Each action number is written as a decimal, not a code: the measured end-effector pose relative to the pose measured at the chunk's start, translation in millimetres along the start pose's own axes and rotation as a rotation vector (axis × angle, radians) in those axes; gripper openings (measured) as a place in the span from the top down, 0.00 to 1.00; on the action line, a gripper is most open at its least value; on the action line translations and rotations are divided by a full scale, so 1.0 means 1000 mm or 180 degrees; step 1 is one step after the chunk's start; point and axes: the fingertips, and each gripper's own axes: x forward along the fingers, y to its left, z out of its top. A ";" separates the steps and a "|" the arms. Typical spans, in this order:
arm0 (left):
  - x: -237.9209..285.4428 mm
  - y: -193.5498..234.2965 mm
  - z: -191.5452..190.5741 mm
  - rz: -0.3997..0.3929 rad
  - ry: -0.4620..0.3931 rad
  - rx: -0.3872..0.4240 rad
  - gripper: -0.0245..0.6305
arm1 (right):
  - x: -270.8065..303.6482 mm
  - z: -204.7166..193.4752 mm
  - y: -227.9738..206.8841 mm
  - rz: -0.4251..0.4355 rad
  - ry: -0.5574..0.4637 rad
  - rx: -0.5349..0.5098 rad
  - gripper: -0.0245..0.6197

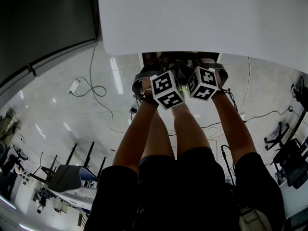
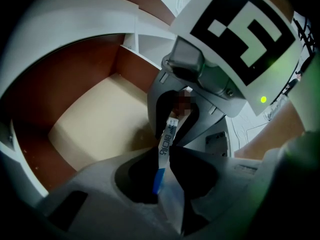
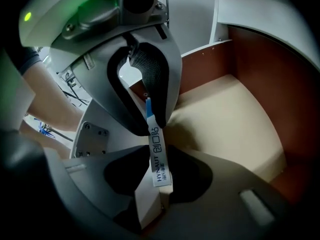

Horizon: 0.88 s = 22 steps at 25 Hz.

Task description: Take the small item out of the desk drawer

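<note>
Plaster strip (image 2: 165, 143) gripped between both grippers over the open drawer (image 2: 90, 129)
The left gripper (image 2: 162, 156) clamps the strip's blue end, and the right gripper (image 3: 159, 170) seems pinched on its printed end, clear of the drawer's cream floor. In the head view, the white desk top (image 1: 202, 18) and the marker cubes (image 1: 167, 89) at its near edge hide both drawer and strip.

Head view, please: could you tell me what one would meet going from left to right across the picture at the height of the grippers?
White plug on its cable → left gripper → right gripper → dark equipment at the right edge.
</note>
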 end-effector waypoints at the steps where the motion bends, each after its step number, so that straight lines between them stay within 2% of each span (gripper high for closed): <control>1: -0.001 0.000 0.001 -0.0010 -0.0008 -0.0010 0.86 | 0.000 0.000 0.000 -0.0003 0.0007 -0.0029 0.76; 8: -0.008 -0.002 0.006 -0.0080 -0.0192 -0.0105 0.88 | -0.009 -0.001 0.003 -0.0034 0.0010 -0.0250 0.79; 13: -0.009 -0.002 0.005 -0.0066 -0.0234 -0.0219 0.96 | -0.009 0.001 0.003 -0.0031 -0.0026 -0.0253 0.80; 22: -0.026 0.000 0.010 0.0029 -0.0377 -0.0367 0.96 | -0.022 0.001 0.005 -0.0093 -0.0044 -0.0266 0.80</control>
